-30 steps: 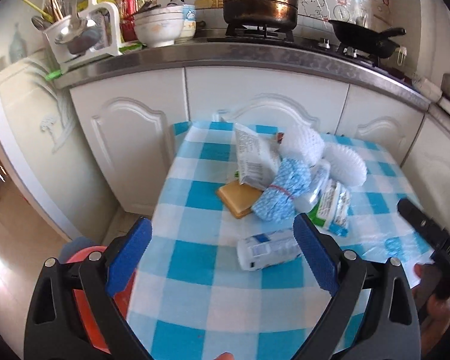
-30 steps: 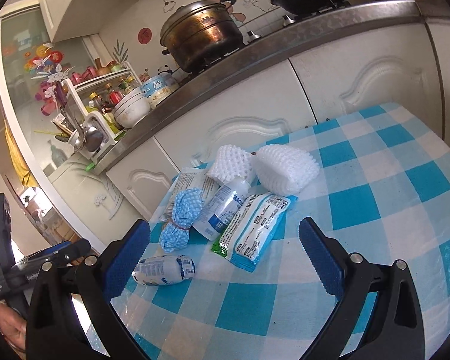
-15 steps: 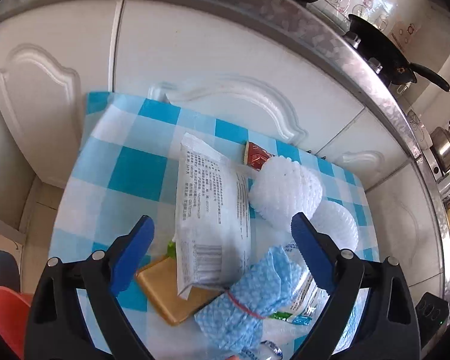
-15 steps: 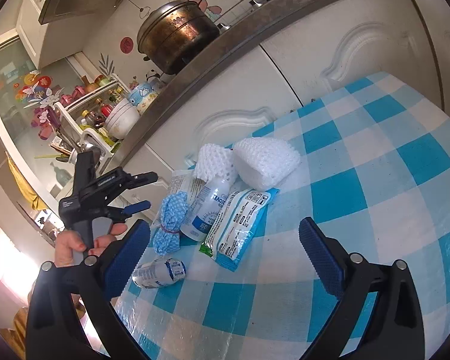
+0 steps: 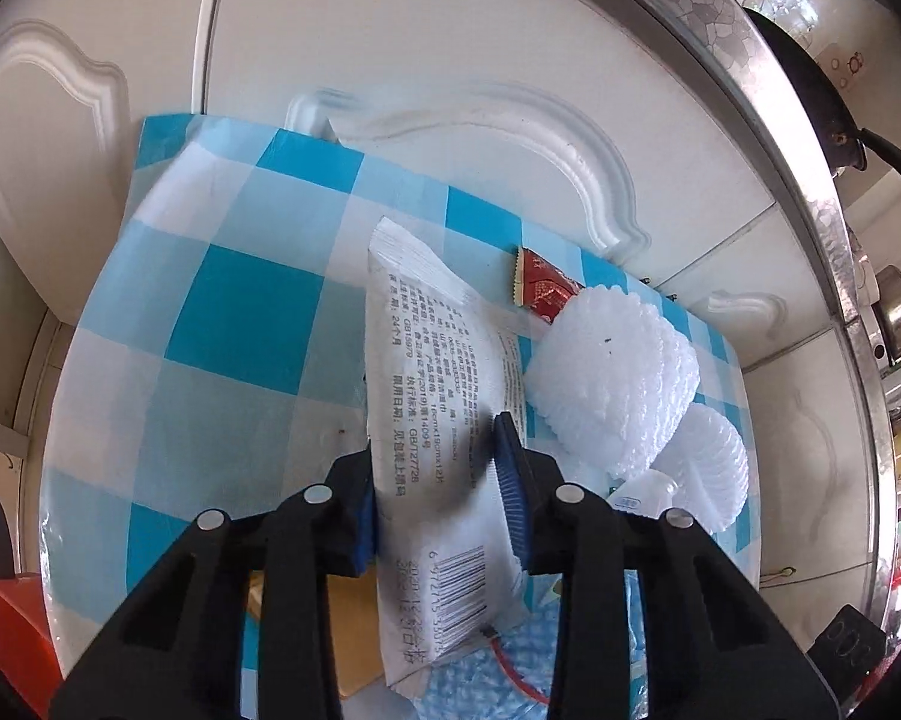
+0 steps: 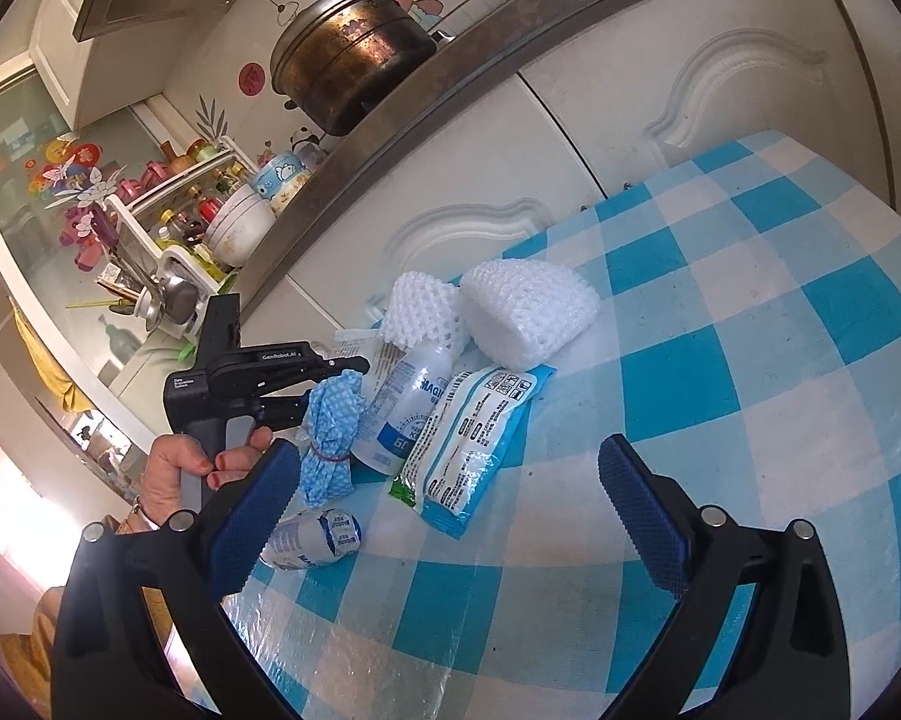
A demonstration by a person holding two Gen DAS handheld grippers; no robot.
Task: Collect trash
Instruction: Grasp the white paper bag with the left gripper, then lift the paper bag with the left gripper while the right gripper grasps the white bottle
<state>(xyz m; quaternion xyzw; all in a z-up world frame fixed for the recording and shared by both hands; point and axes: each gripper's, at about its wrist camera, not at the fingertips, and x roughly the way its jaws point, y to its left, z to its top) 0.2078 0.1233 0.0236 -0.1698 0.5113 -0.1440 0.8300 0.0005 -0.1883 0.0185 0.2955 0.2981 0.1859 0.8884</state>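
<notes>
Trash clutters the checked blue-and-white table [image 5: 252,312]: our left gripper [image 5: 441,495] has its ribbed blue fingers [image 5: 510,492] clamped on a flat, crinkled white wrapper [image 5: 432,396] printed with text and a barcode. Just right of those fingers sit two white foam nets [image 5: 618,372]; ahead lies a small red sachet [image 5: 540,291]. Our right gripper [image 6: 450,516] hangs with fingers spread apart, a glossy blue-edged pouch [image 6: 474,438] ahead between them and a small crumpled bottle [image 6: 312,540] beside the left one.

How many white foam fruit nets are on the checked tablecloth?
2. One white foam fruit net caps the white plastic bottle; the other foam net lies beside it, nearer the cabinets. More could be hidden under the pile.
</notes>
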